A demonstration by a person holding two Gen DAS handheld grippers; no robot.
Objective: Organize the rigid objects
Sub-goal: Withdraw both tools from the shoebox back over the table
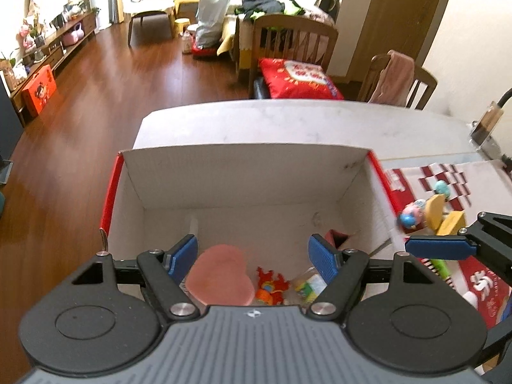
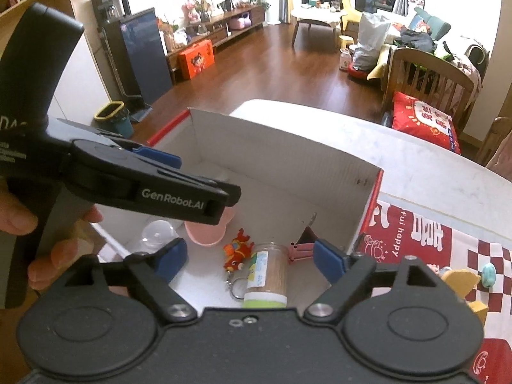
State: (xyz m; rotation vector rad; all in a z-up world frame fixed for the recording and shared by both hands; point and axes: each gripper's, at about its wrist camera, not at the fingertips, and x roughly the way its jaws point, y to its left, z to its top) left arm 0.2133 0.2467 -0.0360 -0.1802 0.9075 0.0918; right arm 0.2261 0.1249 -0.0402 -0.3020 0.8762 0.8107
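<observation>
— While the right gripper (image 2: 249, 259) hangs over the cardboard box (image 2: 288, 160), what does it hold?
— Nothing; jaws wide apart. The clear jar (image 2: 267, 275) lies inside the box, directly beneath it.

On the black side of my left gripper (image 2: 204, 188), seen from my right wrist, white letters read "GenRobot.AI". The red cloth (image 2: 412, 240) beside the box carries white lettering, of which "ful happy" can be read. Other print there and on the red cushion (image 2: 428, 121) is too blurred for me.
</observation>
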